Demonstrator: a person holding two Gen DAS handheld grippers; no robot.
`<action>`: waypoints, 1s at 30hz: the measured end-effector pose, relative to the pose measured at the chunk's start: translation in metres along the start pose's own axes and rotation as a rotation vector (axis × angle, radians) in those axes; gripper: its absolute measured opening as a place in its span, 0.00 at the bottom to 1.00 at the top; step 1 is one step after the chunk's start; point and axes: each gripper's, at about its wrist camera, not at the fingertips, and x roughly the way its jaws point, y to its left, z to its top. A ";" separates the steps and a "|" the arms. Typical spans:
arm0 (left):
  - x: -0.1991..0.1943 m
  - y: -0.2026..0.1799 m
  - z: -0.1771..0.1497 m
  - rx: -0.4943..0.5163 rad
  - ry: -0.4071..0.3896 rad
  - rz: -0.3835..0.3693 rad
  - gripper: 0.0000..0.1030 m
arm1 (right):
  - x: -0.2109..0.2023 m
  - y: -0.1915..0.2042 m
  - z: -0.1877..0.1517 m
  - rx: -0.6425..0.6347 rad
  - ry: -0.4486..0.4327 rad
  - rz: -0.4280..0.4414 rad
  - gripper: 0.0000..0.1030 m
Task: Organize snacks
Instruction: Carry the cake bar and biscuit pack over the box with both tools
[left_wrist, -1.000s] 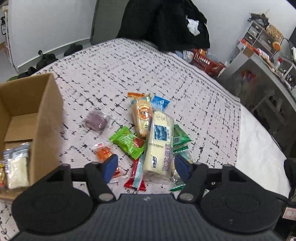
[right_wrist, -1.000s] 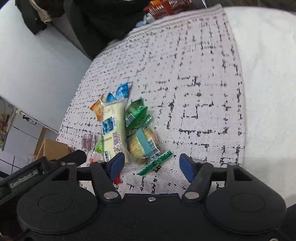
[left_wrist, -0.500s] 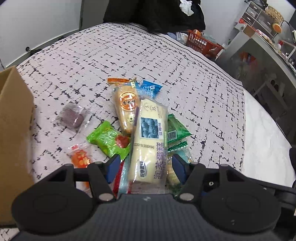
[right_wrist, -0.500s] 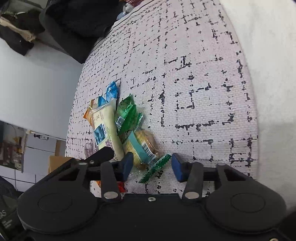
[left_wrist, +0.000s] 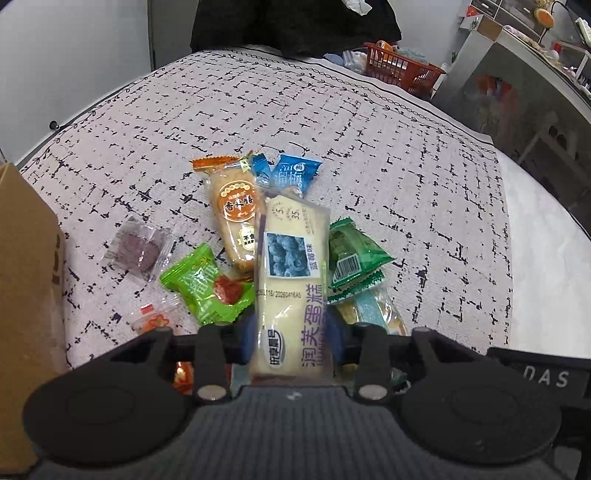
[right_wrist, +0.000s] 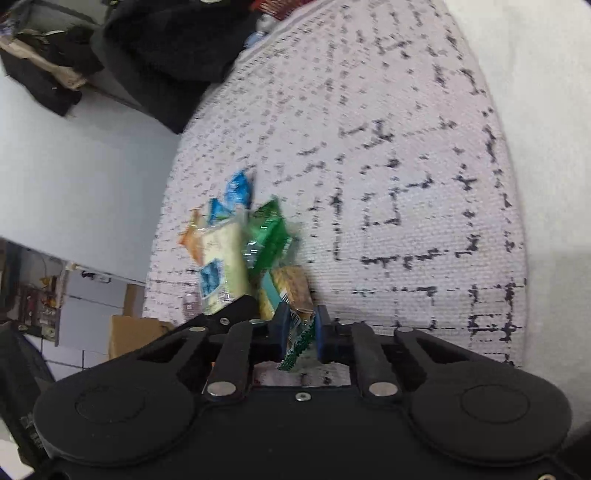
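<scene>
- The left gripper (left_wrist: 291, 334), whose blue pads stood wide apart a second ago, has come down and closed on the near end of the blueberry cake pack (left_wrist: 291, 280); both pads press against the pack's sides.
- The blueberry cake pack lies lengthwise on top of the snack pile on the patterned bedspread (left_wrist: 369, 129), overlapping the orange-labelled pastry (left_wrist: 234, 214) on its left and the dark green packets (left_wrist: 351, 254) on its right.
- The right gripper (right_wrist: 300, 328) has likewise narrowed since the earlier frames: its pads now pinch the near end of the teal-striped cracker pack (right_wrist: 291, 291), a green sealed edge sticking out between them.
- The right wrist view is blurred, so how firmly the cracker pack is held cannot be told.
- The cardboard box (left_wrist: 26, 280), whose open inside showed a second ago, now shows only its outer wall at the left edge of the left wrist view.
- The bright green candy (left_wrist: 207, 282), the purple sweet (left_wrist: 138, 249) and the blue packets (left_wrist: 295, 175) lie where they did before.
</scene>
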 end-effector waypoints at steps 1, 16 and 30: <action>-0.002 0.001 0.000 -0.007 -0.002 -0.002 0.33 | -0.002 0.002 -0.001 -0.012 -0.003 0.010 0.10; -0.066 0.024 -0.007 -0.072 -0.087 -0.052 0.32 | -0.030 0.030 -0.010 -0.093 -0.073 0.028 0.06; -0.131 0.049 -0.013 -0.104 -0.177 -0.110 0.32 | -0.065 0.088 -0.026 -0.198 -0.134 0.033 0.05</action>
